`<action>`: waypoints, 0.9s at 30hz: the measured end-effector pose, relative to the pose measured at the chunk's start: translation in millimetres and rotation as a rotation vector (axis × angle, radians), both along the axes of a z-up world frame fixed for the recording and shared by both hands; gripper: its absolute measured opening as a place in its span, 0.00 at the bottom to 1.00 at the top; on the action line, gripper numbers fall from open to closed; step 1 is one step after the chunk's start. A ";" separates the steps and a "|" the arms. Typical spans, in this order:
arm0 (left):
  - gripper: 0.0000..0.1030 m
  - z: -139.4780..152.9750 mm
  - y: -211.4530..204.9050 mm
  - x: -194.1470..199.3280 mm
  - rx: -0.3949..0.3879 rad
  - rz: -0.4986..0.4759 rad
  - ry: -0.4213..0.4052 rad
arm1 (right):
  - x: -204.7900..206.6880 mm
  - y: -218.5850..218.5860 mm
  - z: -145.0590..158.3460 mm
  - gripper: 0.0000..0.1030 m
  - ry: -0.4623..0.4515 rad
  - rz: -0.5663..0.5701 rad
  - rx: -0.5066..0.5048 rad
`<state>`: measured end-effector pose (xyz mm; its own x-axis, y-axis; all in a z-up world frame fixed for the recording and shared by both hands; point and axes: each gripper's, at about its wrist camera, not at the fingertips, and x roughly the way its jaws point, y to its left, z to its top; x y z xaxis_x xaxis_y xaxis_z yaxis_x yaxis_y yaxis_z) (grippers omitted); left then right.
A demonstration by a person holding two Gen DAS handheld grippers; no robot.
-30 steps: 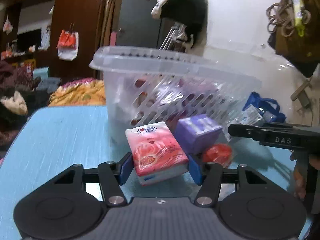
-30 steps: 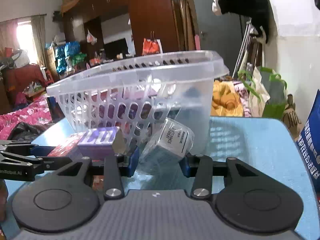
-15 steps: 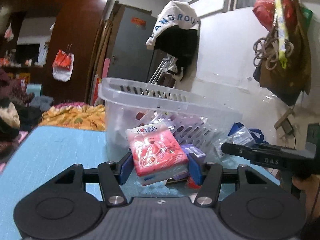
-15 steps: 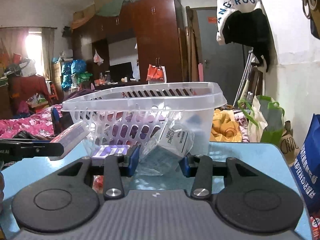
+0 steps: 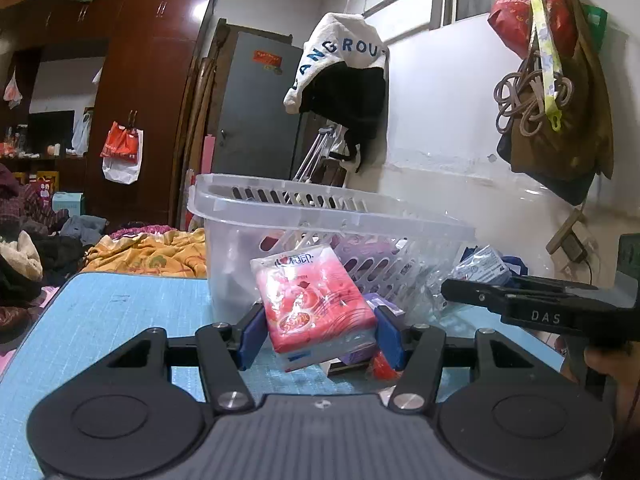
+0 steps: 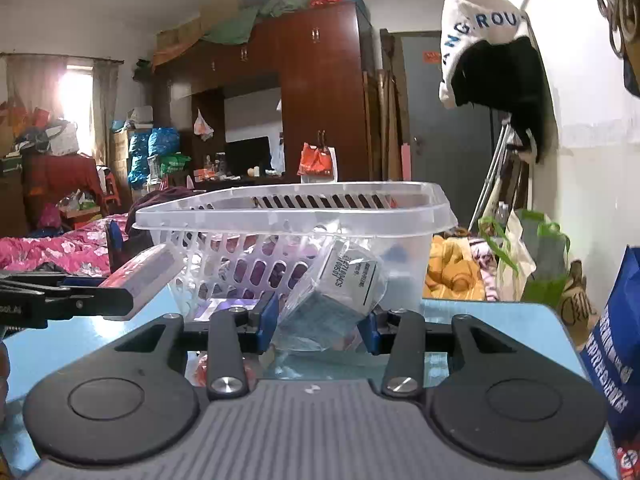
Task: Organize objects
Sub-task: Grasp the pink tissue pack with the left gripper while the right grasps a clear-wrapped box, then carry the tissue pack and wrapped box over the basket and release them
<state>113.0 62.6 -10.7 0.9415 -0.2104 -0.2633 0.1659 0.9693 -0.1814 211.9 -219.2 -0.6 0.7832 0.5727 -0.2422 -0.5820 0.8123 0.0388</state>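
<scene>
My left gripper is shut on a pink tissue pack and holds it above the blue table, in front of a clear plastic basket. My right gripper is shut on a clear bag of grey wipes, also lifted in front of the basket. The right gripper shows in the left wrist view with its bag. The left gripper shows in the right wrist view with the pink pack. The basket holds several items.
A purple tissue pack and a red packet lie on the table by the basket. A blue bag stands at the right table edge. Clothes and bags hang on the wall behind.
Both grippers have risen with their packs, so the basket sits lower in both views. The purple pack stayed on the table.
</scene>
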 end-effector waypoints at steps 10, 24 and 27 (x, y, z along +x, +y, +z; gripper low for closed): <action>0.60 3.6 4.4 -13.4 -0.018 -0.015 -0.074 | -24.9 -17.5 16.9 0.44 -0.043 -0.009 0.023; 0.60 50.7 17.1 -24.7 -0.040 -0.014 -0.176 | -35.8 -20.2 53.0 0.44 -0.080 0.047 0.136; 0.60 87.4 16.8 -3.7 -0.037 -0.020 -0.193 | -20.3 1.7 78.1 0.44 -0.114 0.048 0.091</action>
<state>109.3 79.4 76.7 0.9692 -0.2362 -0.0699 0.2207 0.9586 -0.1797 191.6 -217.5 77.6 0.7736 0.6259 -0.0988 -0.6251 0.7794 0.0423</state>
